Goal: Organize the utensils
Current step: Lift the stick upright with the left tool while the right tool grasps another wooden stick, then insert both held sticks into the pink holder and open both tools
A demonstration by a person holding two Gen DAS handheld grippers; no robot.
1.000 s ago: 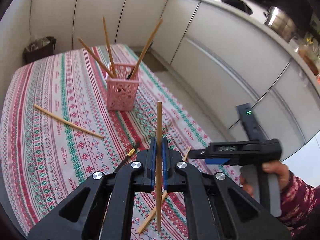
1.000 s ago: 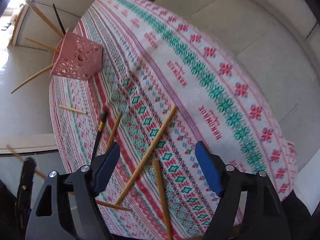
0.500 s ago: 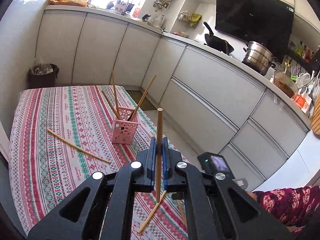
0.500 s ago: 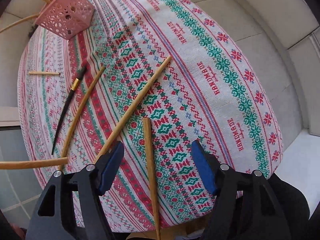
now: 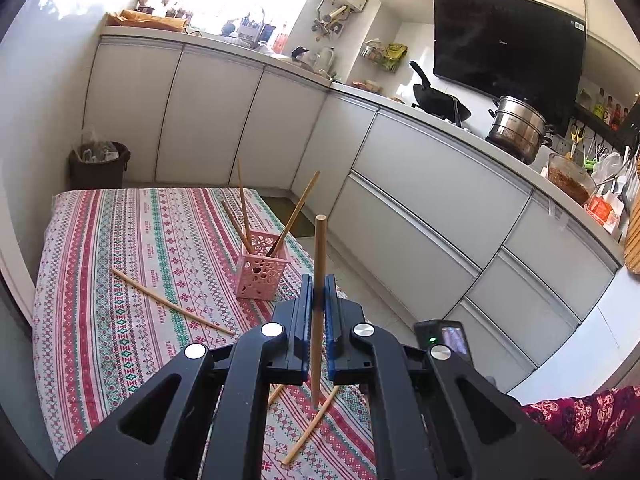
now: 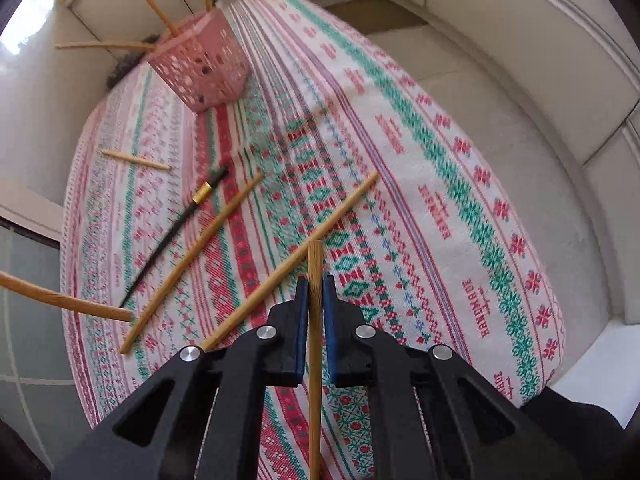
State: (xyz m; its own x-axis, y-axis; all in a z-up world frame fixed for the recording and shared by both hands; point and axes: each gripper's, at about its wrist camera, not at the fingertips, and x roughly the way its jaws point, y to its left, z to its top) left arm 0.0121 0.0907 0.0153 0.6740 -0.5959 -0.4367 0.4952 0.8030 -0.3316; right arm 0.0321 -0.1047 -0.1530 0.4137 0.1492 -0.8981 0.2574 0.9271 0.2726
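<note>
The pink basket stands on the striped tablecloth, ahead of both my grippers and a little to the left in the left wrist view, with several chopsticks already leaning out of it. My left gripper is pinched on a wooden chopstick that stands nearly upright between the blue pads, top end above the jaws, lower end hanging over the cloth. My right gripper is clamped on another chopstick, its length running along the fingers. I judge the left the nearer to the basket, its stick already close to the upright line needed for dropping in. Loose chopsticks and a black one lie between me and the basket.
</note>
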